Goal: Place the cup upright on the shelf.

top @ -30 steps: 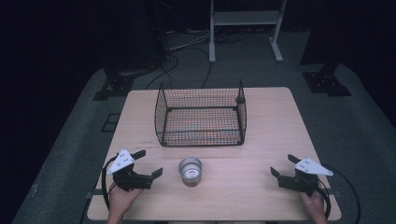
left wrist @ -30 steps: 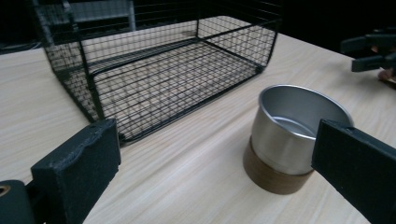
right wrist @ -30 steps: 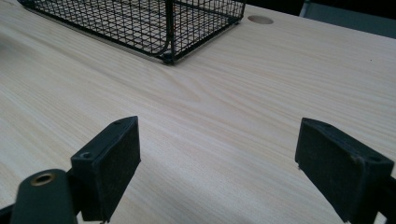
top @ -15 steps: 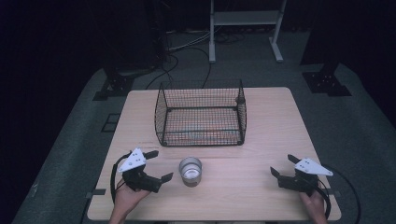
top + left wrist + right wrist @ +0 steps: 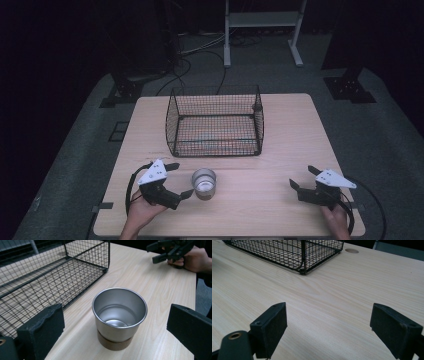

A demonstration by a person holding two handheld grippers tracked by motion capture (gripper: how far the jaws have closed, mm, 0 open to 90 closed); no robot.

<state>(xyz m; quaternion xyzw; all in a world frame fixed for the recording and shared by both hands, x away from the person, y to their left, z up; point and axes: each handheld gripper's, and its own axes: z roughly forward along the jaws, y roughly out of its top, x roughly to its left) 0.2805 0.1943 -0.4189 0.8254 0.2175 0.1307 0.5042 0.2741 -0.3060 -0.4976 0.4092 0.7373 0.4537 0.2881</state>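
Note:
A small steel cup (image 5: 204, 182) (image 5: 119, 315) with a brown base stands upright and empty on the wooden table (image 5: 280, 135), just in front of a black wire basket (image 5: 216, 126) (image 5: 47, 277). My left gripper (image 5: 179, 180) (image 5: 115, 330) is open, its jaws wide and pointing at the cup from the left, not touching it. My right gripper (image 5: 301, 178) (image 5: 337, 330) rests open near the table's front right with nothing between its jaws; it also appears far off in the left gripper view (image 5: 160, 251).
The wire basket (image 5: 294, 250) sits empty at the middle of the table. A round hole (image 5: 351, 250) marks the tabletop beyond it. Cables and metal stand legs (image 5: 260, 30) lie on the dark floor behind the table.
My left gripper has moved right and turned toward the cup, its jaws now close beside it. The right gripper and the cup have stayed put.

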